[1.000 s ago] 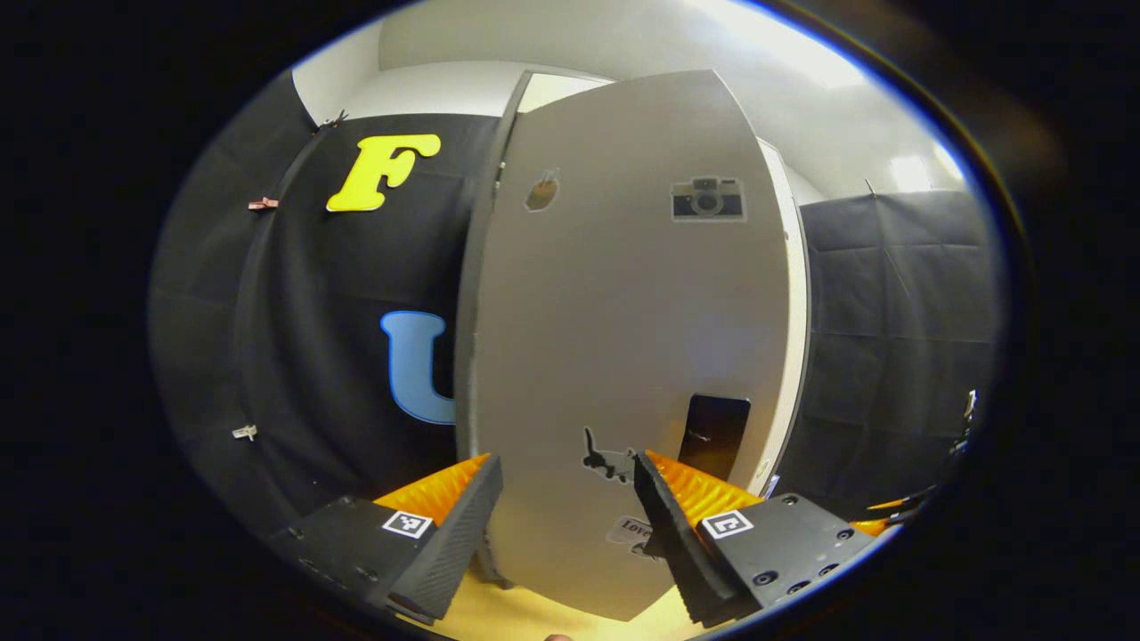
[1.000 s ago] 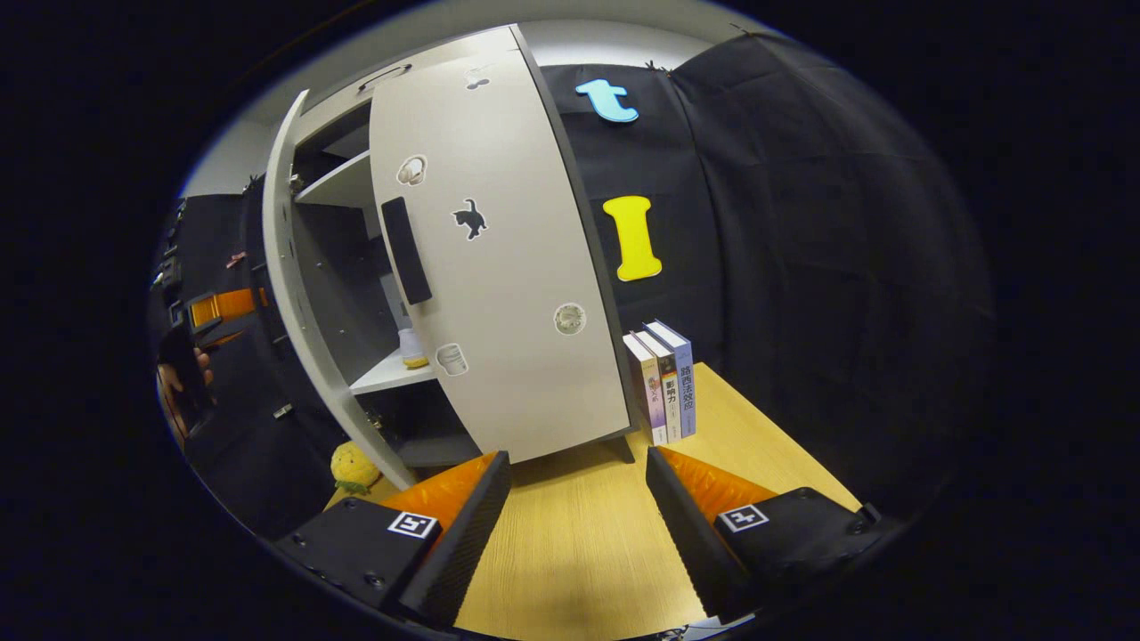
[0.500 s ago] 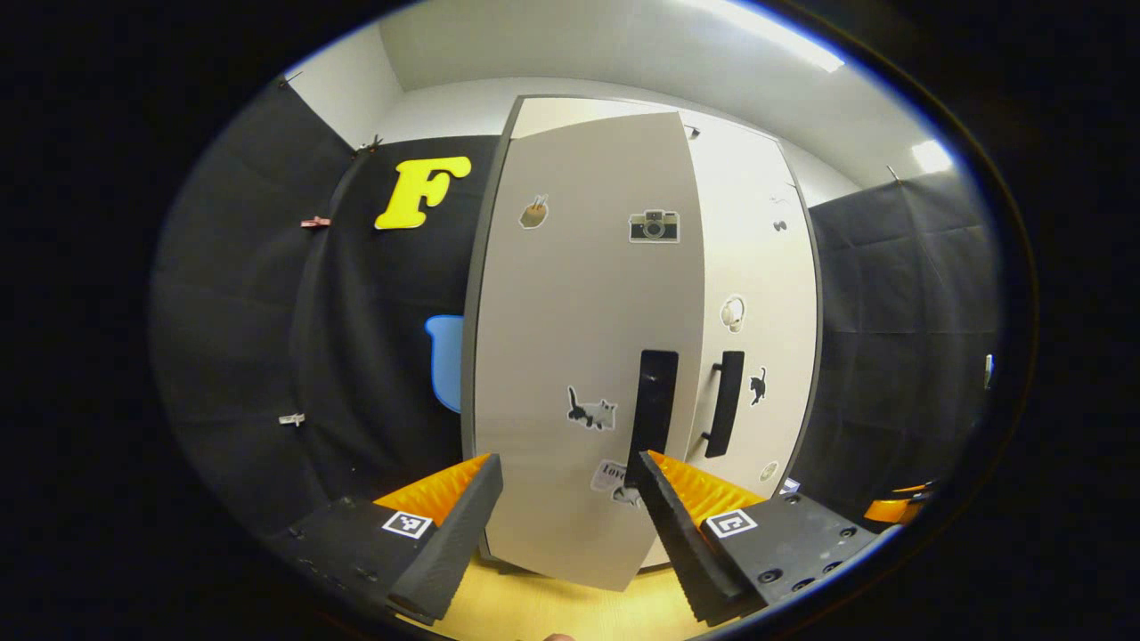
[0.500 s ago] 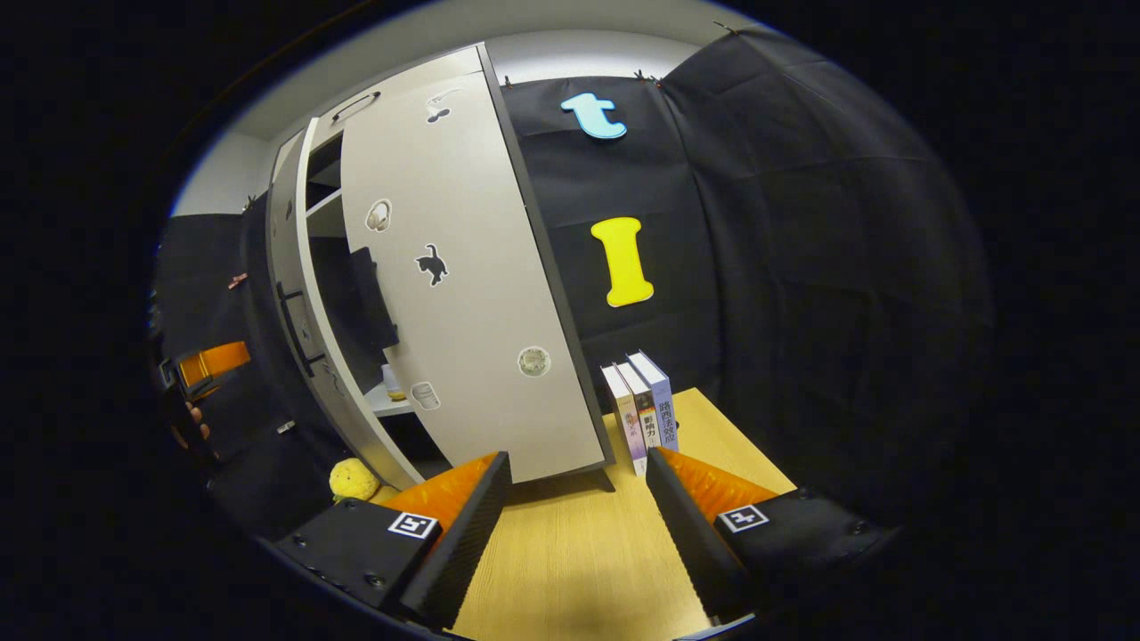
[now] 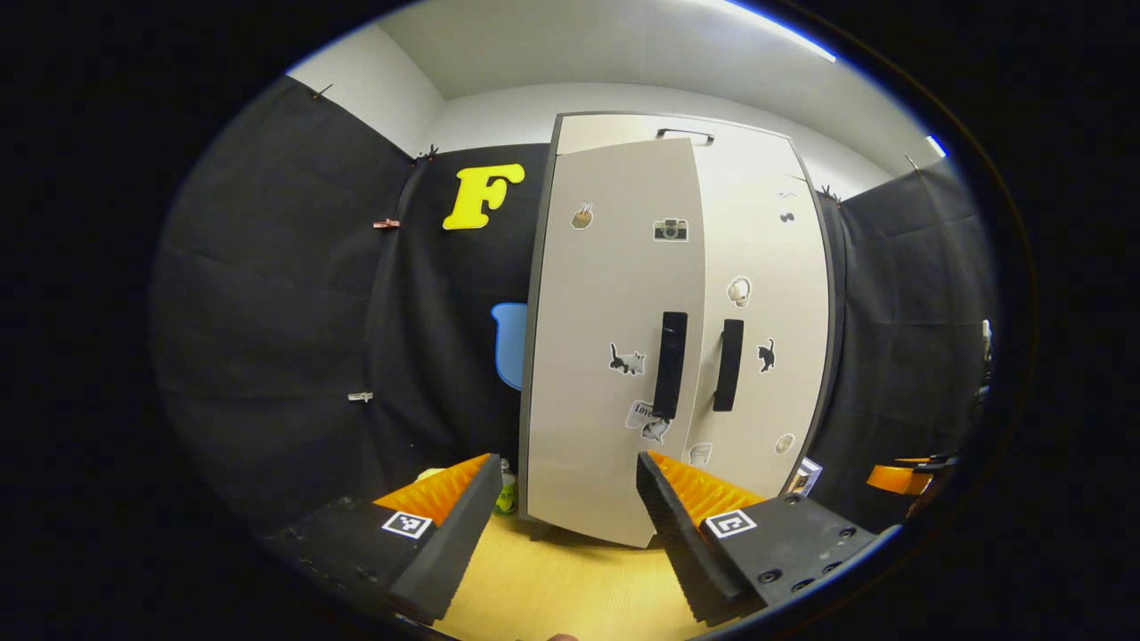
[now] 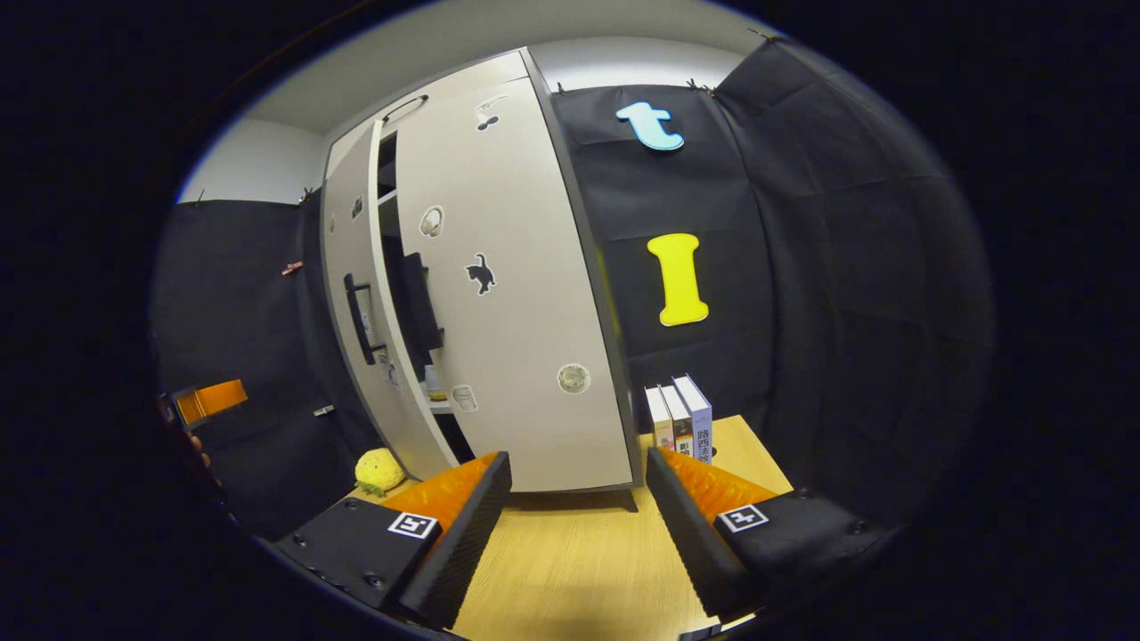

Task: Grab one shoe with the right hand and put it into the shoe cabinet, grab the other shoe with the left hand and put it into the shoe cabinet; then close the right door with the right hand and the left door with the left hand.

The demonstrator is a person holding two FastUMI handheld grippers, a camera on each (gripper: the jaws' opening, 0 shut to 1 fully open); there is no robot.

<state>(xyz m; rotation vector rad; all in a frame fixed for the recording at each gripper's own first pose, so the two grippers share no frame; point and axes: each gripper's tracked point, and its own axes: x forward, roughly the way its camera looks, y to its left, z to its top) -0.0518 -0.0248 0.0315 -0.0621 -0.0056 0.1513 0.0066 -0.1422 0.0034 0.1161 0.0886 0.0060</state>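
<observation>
The shoe cabinet [image 5: 677, 133] stands on the wooden table, pale with stickers and two dark handles. In the left gripper view its left door [image 5: 597, 356] hangs a little ajar, its lower edge out in front, and the right door [image 5: 775, 312] lies nearly flush. My left gripper [image 5: 565, 476] is open and holds nothing, a short way back from the left door. In the right gripper view a narrow gap stays between the left door [image 6: 352, 267] and the right door [image 6: 517, 312]. Through it a small pale thing with a yellow base [image 6: 434, 385] sits on a shelf. My right gripper [image 6: 579, 476] is open and holds nothing.
Three books [image 6: 681, 418] stand upright right of the cabinet. A yellow plush toy [image 6: 378, 467] lies by its left foot, and a small green bottle [image 5: 506, 494] stands there too. The other gripper [image 6: 209, 401] shows at the left edge. Bare tabletop [image 6: 579, 570] lies in front.
Both doors have swung most of the way shut, and the gap between them has narrowed. Both grippers have drawn back from the cabinet, still open.
</observation>
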